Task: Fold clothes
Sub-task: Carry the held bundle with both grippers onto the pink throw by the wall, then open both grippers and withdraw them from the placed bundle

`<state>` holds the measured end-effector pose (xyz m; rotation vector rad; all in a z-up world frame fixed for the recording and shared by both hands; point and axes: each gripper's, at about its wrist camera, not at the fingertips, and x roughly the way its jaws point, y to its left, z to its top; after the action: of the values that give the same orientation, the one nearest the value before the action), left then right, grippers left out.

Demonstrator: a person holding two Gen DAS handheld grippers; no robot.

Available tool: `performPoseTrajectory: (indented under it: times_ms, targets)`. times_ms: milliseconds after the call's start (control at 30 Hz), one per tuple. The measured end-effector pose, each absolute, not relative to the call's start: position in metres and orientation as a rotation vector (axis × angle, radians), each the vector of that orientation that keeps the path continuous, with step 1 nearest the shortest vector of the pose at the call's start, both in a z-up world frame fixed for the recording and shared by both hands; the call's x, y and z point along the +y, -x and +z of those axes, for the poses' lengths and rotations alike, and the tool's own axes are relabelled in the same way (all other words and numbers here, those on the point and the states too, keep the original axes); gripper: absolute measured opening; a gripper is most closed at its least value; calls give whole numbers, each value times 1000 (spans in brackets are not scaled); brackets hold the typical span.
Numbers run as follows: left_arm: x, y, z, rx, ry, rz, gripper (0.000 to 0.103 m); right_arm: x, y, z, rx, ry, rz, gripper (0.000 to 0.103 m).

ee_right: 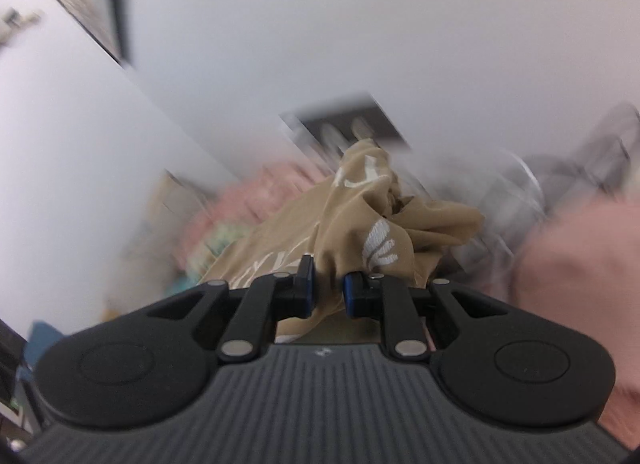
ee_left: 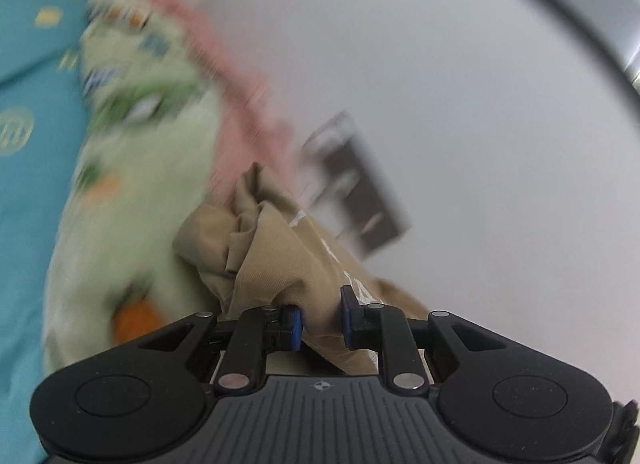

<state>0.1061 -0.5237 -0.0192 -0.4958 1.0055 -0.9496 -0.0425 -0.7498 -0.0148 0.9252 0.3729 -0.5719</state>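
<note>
Here, in the left wrist view, a bunched fold of the tan garment (ee_left: pixel 280 248) is pinched between the blue pads of the left gripper (ee_left: pixel 322 322), whose black linkage arms and ribbed grey body fill the lower edge. The cloth is a fine twill weave, creased into soft ridges, and it rises in a crumpled peak just beyond the fingers. White printed marks are seen on it to the right of the fingers, but they cannot be read. To the left of the fingers a pale green fabric (ee_left: pixel 148 200) with orange, green and blue patches is spread, heavily blurred. Further left a teal sheet (ee_left: pixel 28 192) with small yellow motifs is seen. Beyond the fingers a pink cloth (ee_left: pixel 236 80) runs as a blurred band, and a dark rectangular object (ee_left: pixel 356 184) is set against the pale wall.

In the right wrist view, the same tan garment (ee_right: pixel 352 220) is gripped between the blue pads of the right gripper (ee_right: pixel 328 290), the fabric gathered tightly there. A white leaf-like embroidered emblem (ee_right: pixel 380 248) is shown just beyond the right finger, and pale lettering lies to the left of the fingers, too distorted to be read. A pink mass (ee_right: pixel 580 272) is seen far right of the fingers, blurred.
</note>
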Motion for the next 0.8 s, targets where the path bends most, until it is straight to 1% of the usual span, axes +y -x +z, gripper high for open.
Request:
performPoseTrajectory:
  times_ms: [133,200,233,300,367,400,433,467,533,567,600,633,667,700,800]
  targets:
    - [-501,-91,-58,1029,446,-953,20,-731,62,-50,411,-899,-549,17]
    - [-496,-90,-62,1027,438,-951,23,-719,65,-51,424,-853,-559,18]
    - [-495,-91,-61,1027,430,-947,27,-713,63,-47,433,-832,-570,20]
    - [-493,-82,-47,1017,383,-944,38,-709,59,-36,459,-817,-589,20]
    - [-491,-69,-26,984,318,-960,66,-704,62,-23,474,-811,-599,20]
    - [-489,-61,-15,958,284,-969,71,-700,64,-17,476,-802,-603,20]
    - [-485,-52,-4,929,253,-975,79,-696,68,-10,474,-790,-606,20]
    - [-480,-44,6,895,227,-978,82,-691,72,-3,469,-779,-607,20]
    - [-469,-29,25,852,183,-992,83,-679,80,13,463,-736,-602,24]
    - [-463,-21,34,838,168,-999,87,-672,84,22,455,-708,-597,34]
    - [-456,-14,43,818,154,-1004,90,-664,89,31,443,-683,-587,61]
    - [-449,-6,53,792,142,-1007,95,-655,94,41,426,-659,-576,77]
    - [-440,3,63,754,133,-1002,101,-646,101,50,406,-634,-566,100]
    - [-431,12,72,718,126,-997,102,-636,107,59,386,-610,-555,102]
    - [-401,39,98,627,112,-987,103,-607,123,82,343,-521,-537,101]
